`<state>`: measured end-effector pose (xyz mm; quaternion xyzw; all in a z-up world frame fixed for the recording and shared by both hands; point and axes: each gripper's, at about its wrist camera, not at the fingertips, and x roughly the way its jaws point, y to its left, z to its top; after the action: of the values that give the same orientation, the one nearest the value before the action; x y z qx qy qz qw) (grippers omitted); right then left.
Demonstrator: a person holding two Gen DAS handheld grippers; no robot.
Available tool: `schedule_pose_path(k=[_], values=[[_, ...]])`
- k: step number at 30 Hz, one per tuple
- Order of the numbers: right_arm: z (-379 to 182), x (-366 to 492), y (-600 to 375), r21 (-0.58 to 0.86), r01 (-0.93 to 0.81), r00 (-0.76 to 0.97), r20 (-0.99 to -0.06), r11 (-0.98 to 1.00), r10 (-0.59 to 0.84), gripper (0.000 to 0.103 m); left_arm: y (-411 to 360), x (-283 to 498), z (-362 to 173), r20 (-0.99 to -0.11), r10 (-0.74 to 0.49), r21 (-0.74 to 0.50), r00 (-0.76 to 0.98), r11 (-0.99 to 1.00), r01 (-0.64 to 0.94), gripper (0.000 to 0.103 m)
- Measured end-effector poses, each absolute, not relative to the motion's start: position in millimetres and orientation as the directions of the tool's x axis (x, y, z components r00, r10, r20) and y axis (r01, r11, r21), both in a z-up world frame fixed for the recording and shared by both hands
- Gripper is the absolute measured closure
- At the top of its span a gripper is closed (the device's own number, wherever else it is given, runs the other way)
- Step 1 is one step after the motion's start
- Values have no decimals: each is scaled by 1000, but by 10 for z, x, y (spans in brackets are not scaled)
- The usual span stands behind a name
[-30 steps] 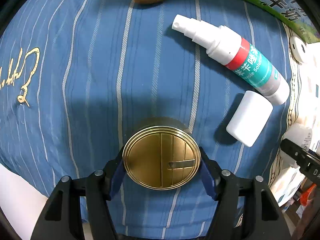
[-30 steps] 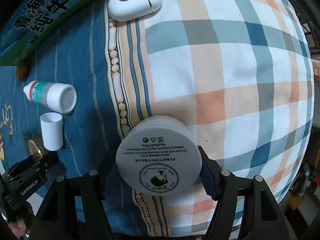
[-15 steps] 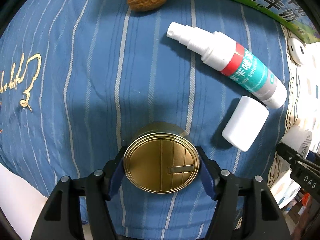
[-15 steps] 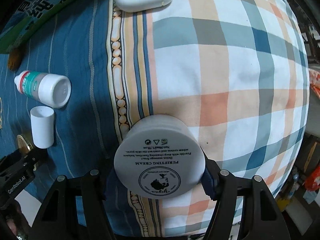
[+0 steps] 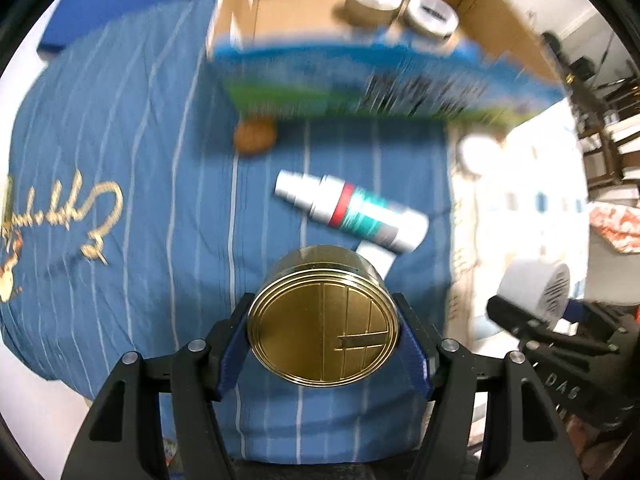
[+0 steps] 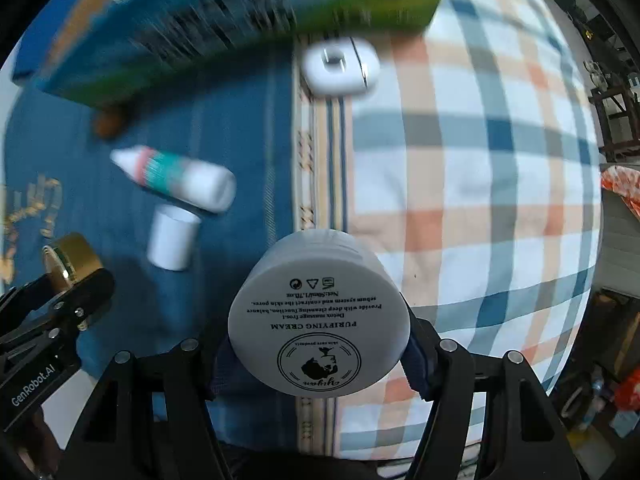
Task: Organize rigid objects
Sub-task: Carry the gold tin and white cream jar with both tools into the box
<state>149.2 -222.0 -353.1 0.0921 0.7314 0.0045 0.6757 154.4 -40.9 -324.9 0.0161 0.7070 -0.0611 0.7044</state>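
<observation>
Looking down the left wrist view: the left gripper (image 5: 324, 340) is clamped on a round gold tin (image 5: 323, 330), one blue pad against each side, the tin carried clear of the blue striped blanket (image 5: 140, 220) below. On the blanket lie a white spray bottle (image 5: 352, 212) with a red and teal label, its loose white cap (image 5: 376, 260) partly hidden behind the tin, and a walnut (image 5: 255, 136) just beside the cardboard box (image 5: 400, 76). The box stands open at the far edge, and two round lidded jars (image 5: 404, 4) are already inside it. At the right edge the other gripper shows with its white load.

Right wrist view: the right gripper (image 6: 320, 344) grips a white cream jar (image 6: 319, 334) by its sides, its printed base facing the camera, held above the seam where the blue blanket meets a plaid sheet (image 6: 480, 168). A small white case (image 6: 340, 66) rests on the sheet near the box's printed wall. The bottle, cap and walnut appear at left, with the left gripper and its gold tin at the lower left corner.

Step in hand, as judged: both containers are lifted and in transit toward the box. The next move calls for carrying each over the box's near wall, lowering it into free floor space beside the jars, then releasing. Bottle, cap, walnut and case remain to be collected.
</observation>
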Motion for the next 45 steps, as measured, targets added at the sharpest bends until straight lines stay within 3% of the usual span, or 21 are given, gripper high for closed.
schedule_pose_path(k=[12,22,28,35,36,37,42,45], values=[[-2194,2009,-2387,212,92,175,-965,973,193,33,-520,2211,-1933,-959,-120,-87,258,987,137,40],[-1931,2470,-2433,197,59,237,-955,979,178,33,-547,2596,-1715,-936,-130,-92,327,987,131,40],[-2104,2791,-2403,202,44,214,-959,978,188,33,-583,2883,-1845,-944,-116,-84,310,990,115,40],[-2540,3366,-2473,170,53,158,-974,984,160,33,-584,3602,-2380,-976,-69,-57,206,996,66,40],[-2634,3469,-2489,161,56,145,-978,985,151,33,-589,3699,-2470,-981,-64,-53,185,997,64,42],[-2741,3585,-2508,151,63,130,-981,987,142,33,-587,3839,-2608,-986,-60,-52,157,997,53,55],[-3245,4069,-2535,116,78,24,-993,990,115,33,-666,4307,-3180,-998,-58,-59,-13,997,41,56],[-3497,4259,-2498,63,65,-20,-998,996,64,33,-750,4464,-3370,-1000,-15,-16,-22,998,55,55]])
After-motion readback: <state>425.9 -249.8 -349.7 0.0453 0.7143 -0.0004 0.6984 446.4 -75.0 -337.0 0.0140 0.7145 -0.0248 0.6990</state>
